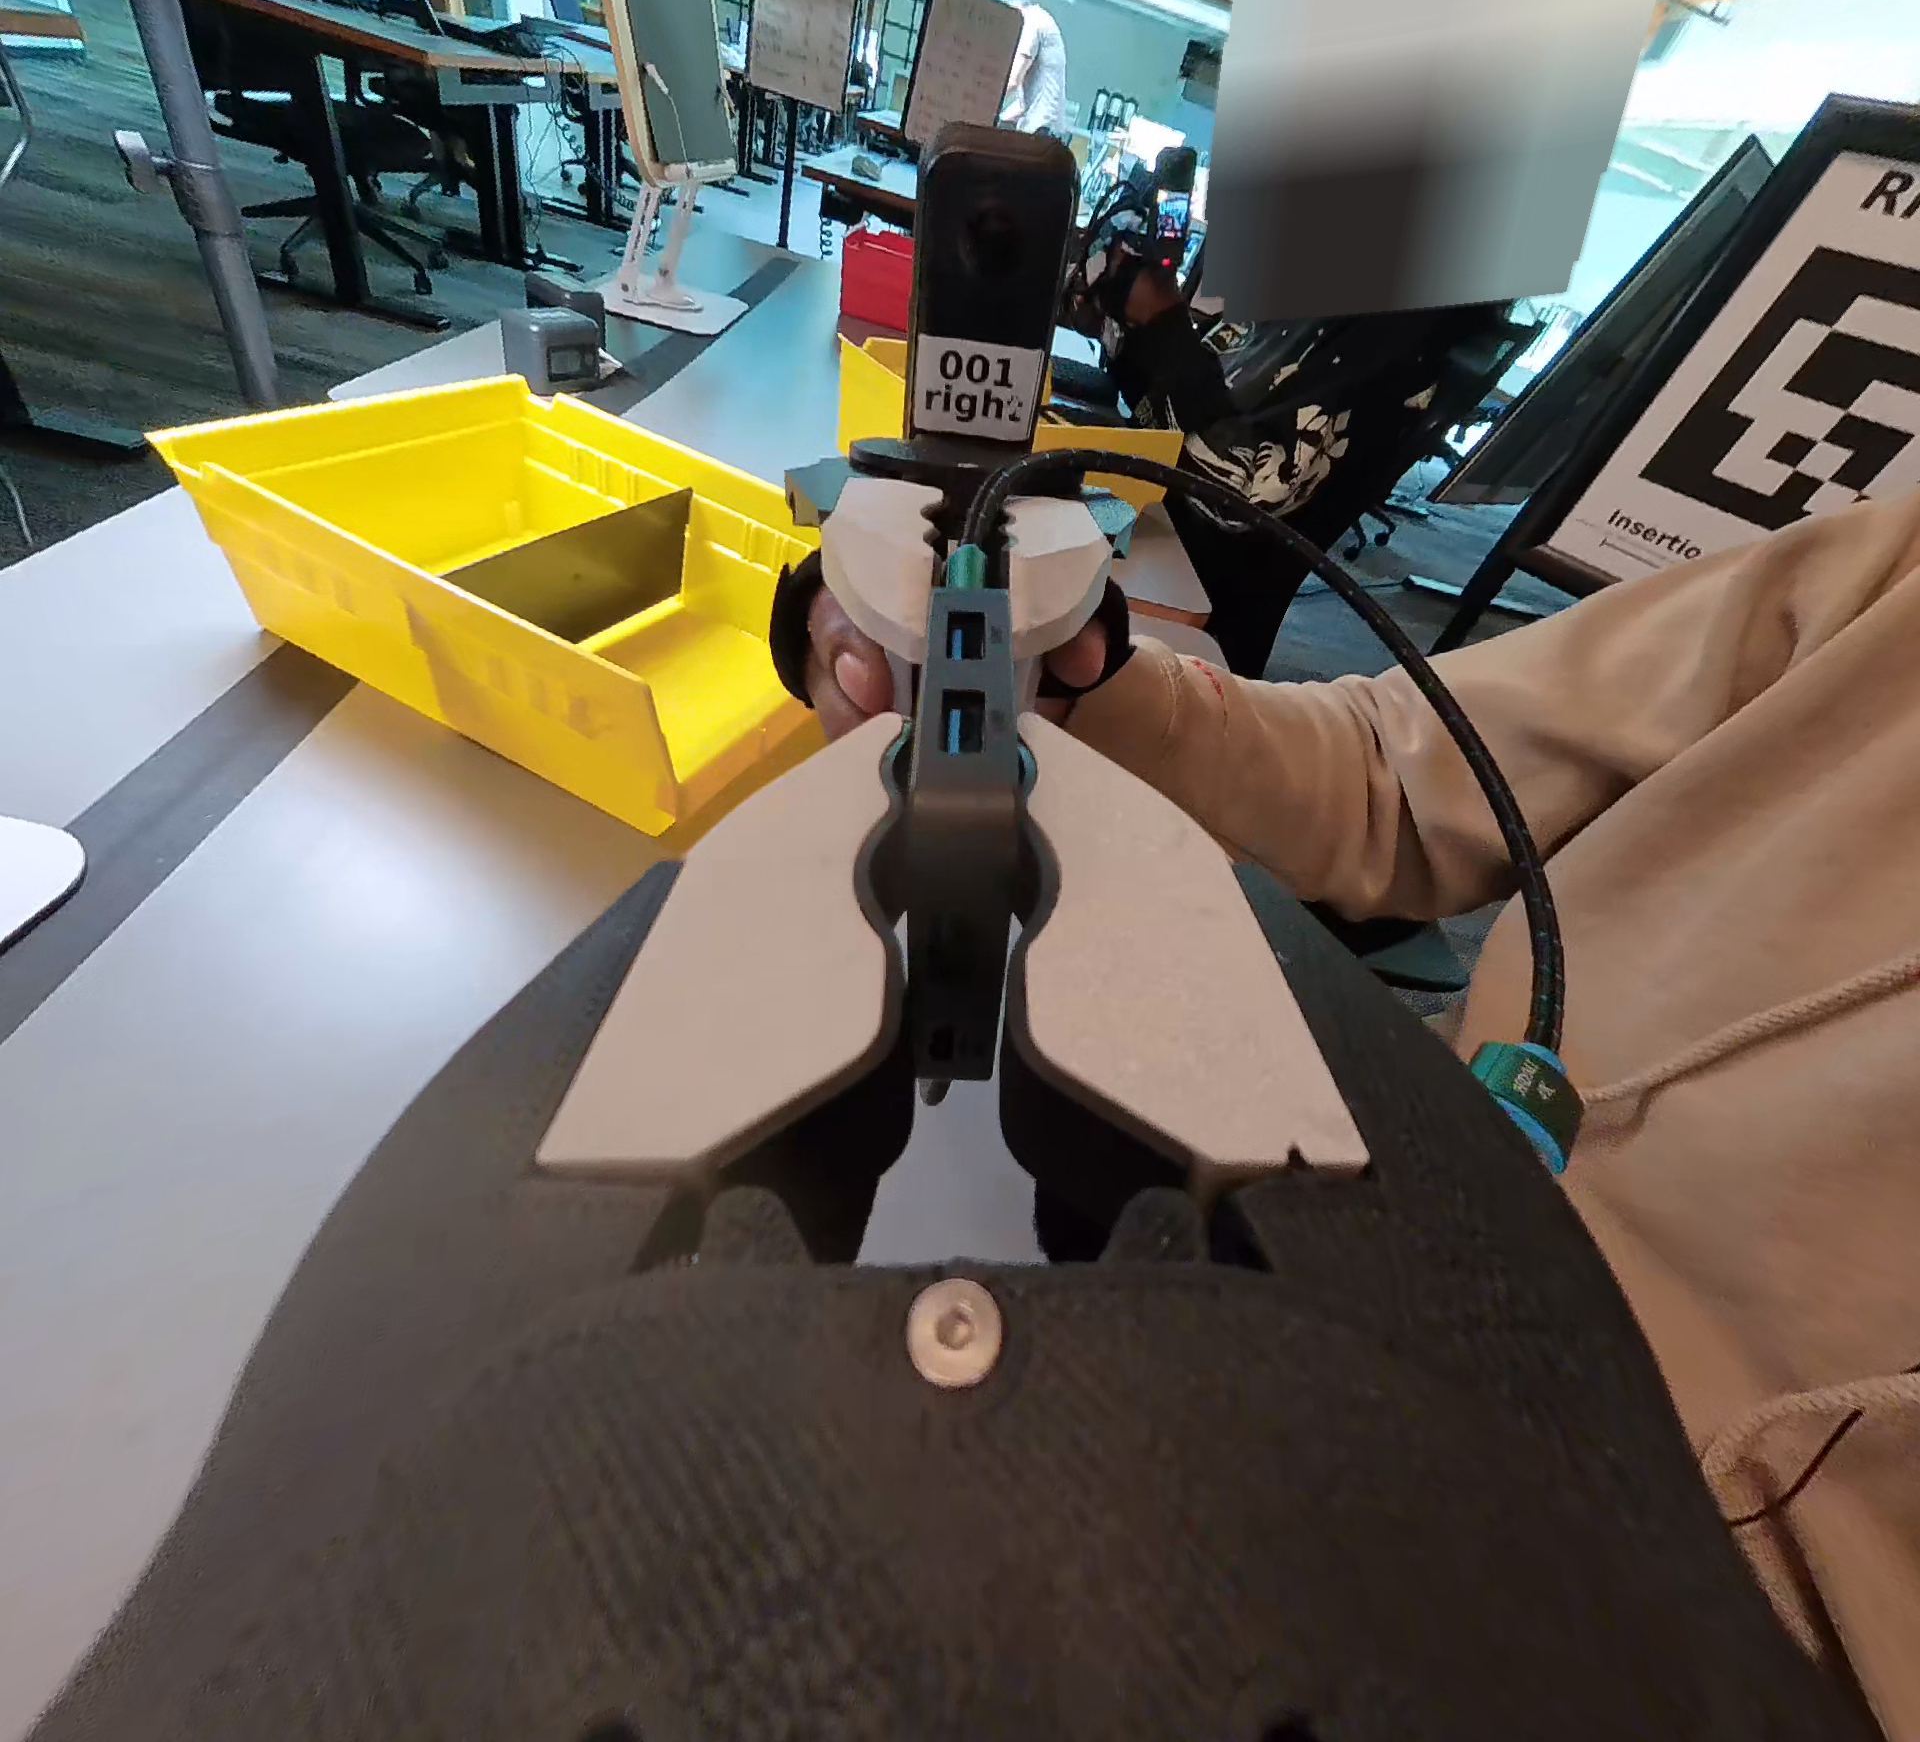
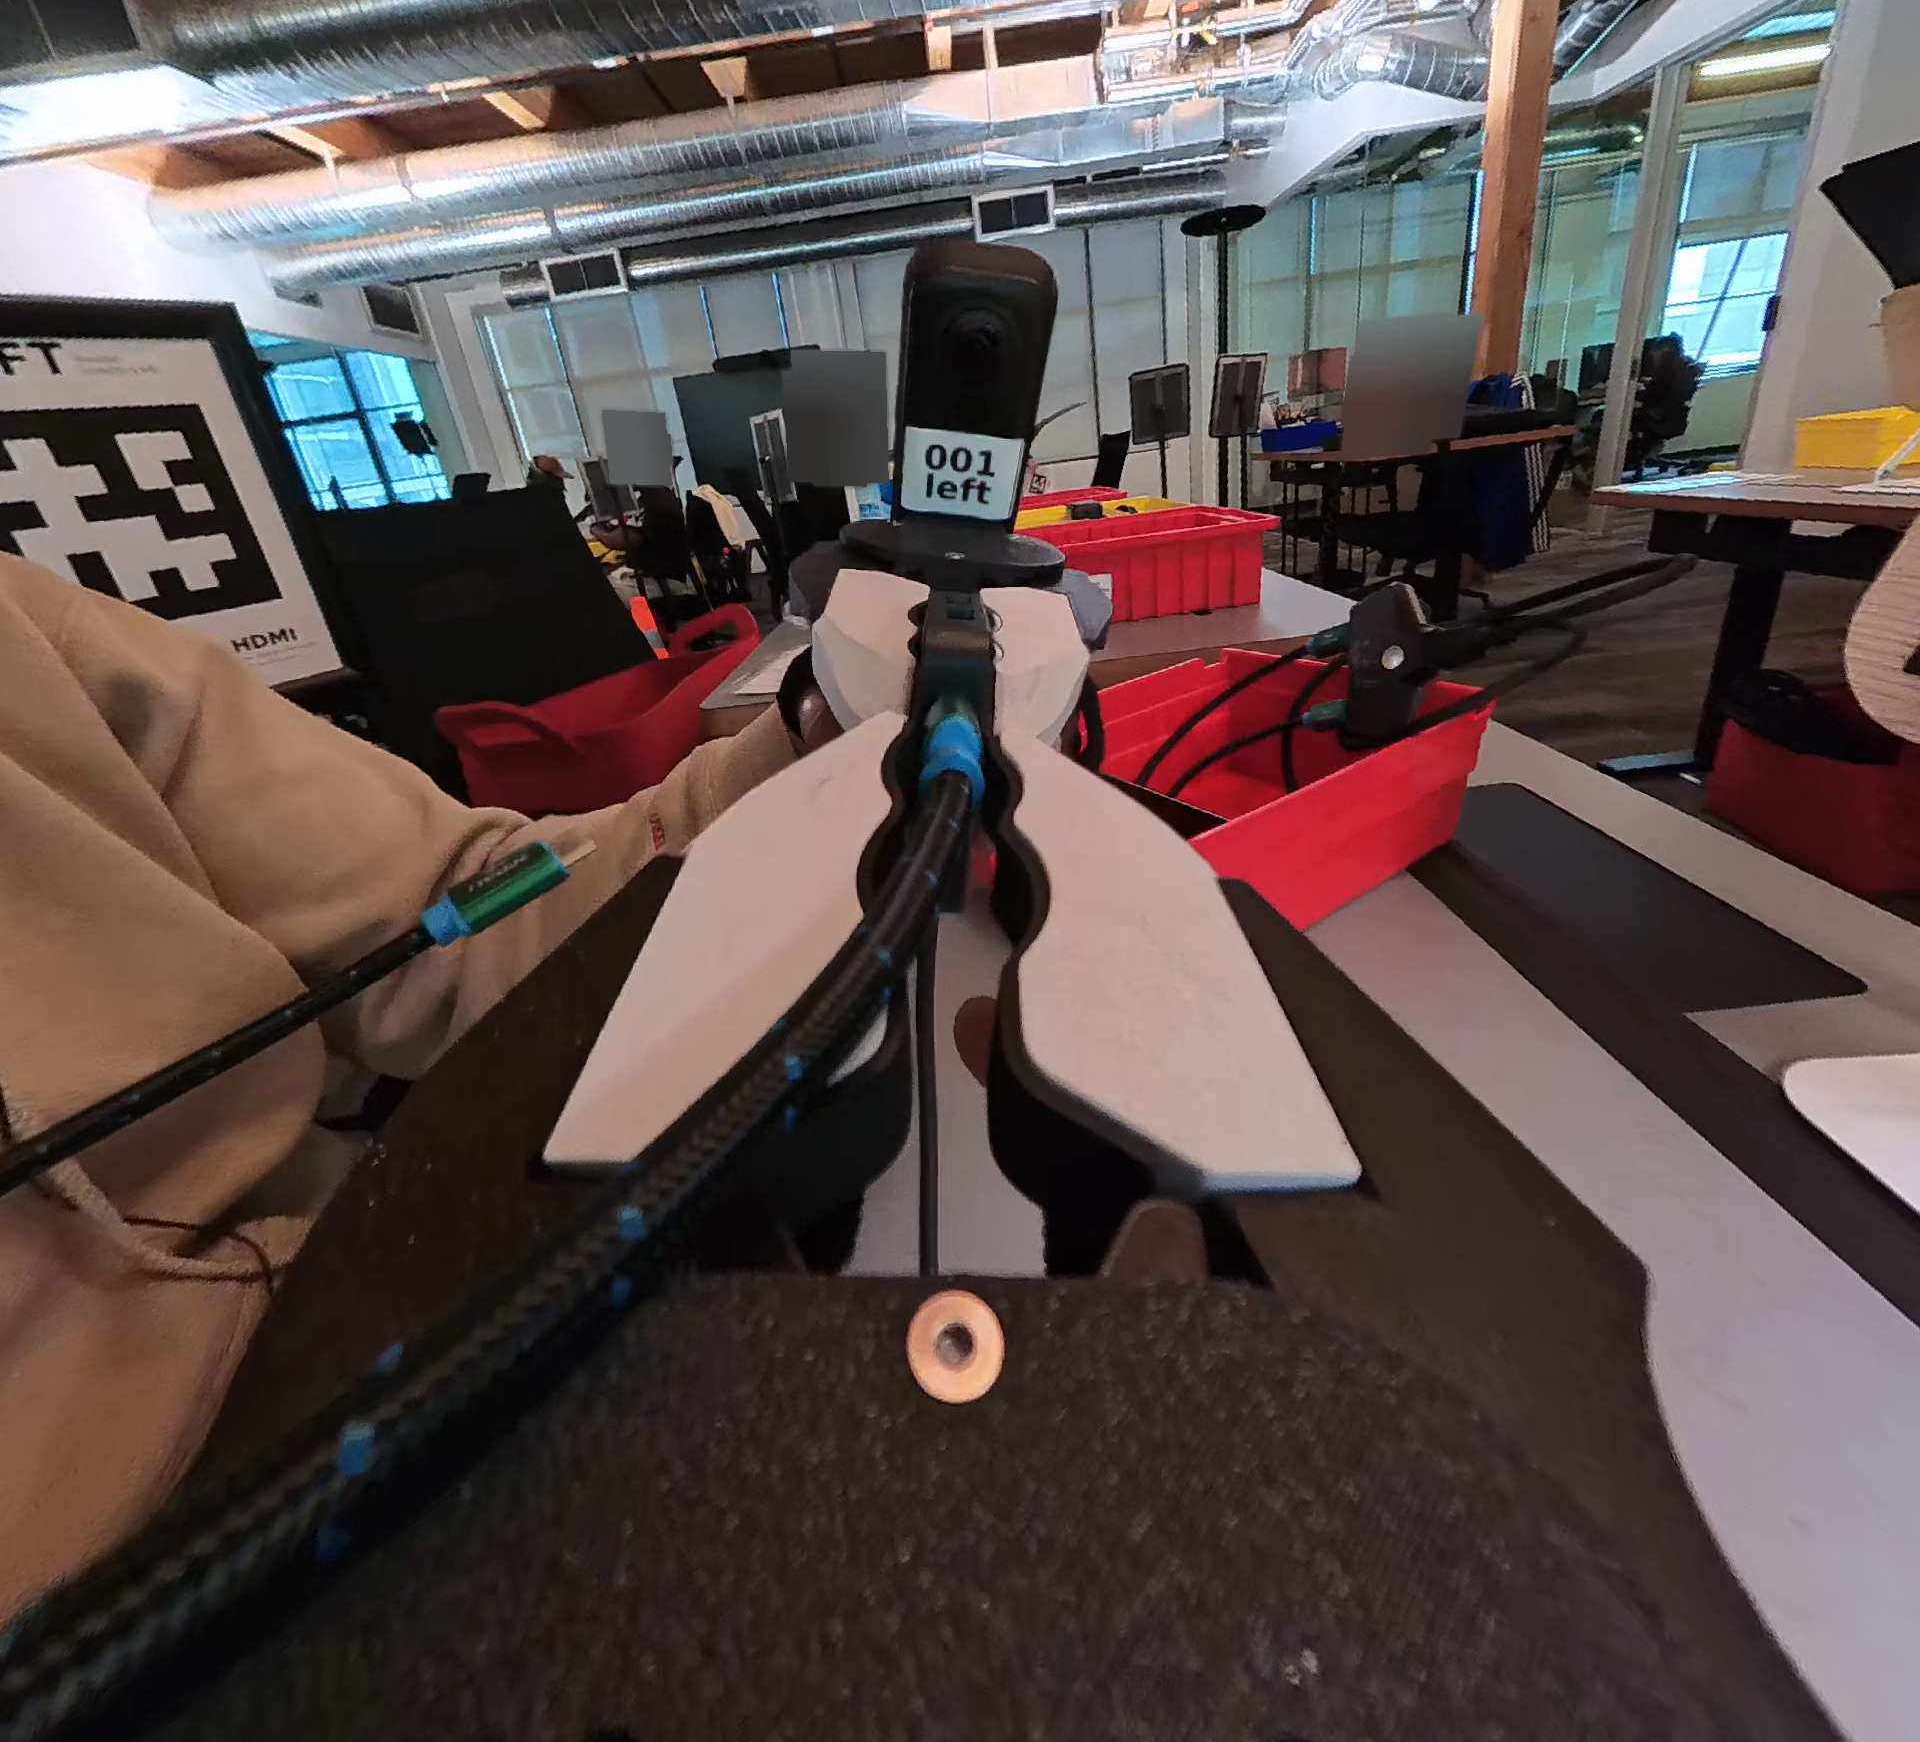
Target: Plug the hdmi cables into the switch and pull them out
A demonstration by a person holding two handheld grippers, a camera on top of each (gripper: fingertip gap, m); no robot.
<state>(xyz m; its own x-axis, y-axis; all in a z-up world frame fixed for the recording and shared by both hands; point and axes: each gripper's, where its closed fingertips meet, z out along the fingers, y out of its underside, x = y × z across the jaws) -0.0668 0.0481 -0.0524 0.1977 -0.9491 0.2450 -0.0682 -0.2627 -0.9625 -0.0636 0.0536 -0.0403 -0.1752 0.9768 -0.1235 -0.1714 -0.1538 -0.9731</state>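
Note:
My left gripper is shut on a dark grey switch with two blue ports and holds it above the table. Facing it, my right gripper is shut on the green HDMI plug, which meets the switch's far end. I cannot tell how deep the plug sits. In the right wrist view my right gripper clamps the plug against the switch. The braided black cable loops away. Its free green plug hangs by a beige sleeve.
A yellow bin with a black divider sits on the grey table to the left. A red bin holds another black device with cables. Marker boards stand behind. A person's beige sleeve is close on one side. Left and right tips are no more than a few centimetres apart.

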